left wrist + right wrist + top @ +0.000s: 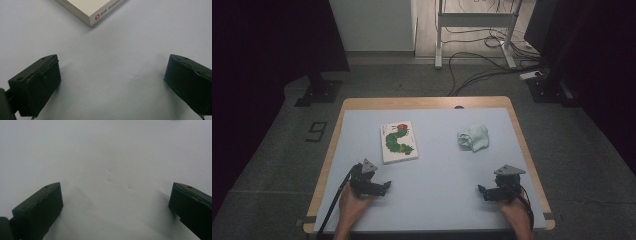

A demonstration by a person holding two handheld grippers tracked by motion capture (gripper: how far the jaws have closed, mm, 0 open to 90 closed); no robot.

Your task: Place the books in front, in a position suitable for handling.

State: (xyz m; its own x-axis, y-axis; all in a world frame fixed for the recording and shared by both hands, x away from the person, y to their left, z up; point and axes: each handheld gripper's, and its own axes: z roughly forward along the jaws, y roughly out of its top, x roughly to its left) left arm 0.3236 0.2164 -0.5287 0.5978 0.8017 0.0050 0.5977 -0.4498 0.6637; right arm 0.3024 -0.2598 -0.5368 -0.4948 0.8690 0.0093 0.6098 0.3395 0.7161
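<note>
High view: left gripper [384, 187] sits at the near table edge, just short of the picture book [399, 142], jaws spread wide, gripping nothing. Right gripper [483, 192], well to the book's right, also gapes wide and empty. The book lies flat on the blue mat [437, 165], caterpillar cover up; its near corner [90, 22] shows close ahead in the left gripper view. Probably stiff, thick, light, glossy cover likely slippery; best pinched across that overhanging-free corner edge. Crumpled pale-green cloth [474, 137] lies farther right of the book.
</note>
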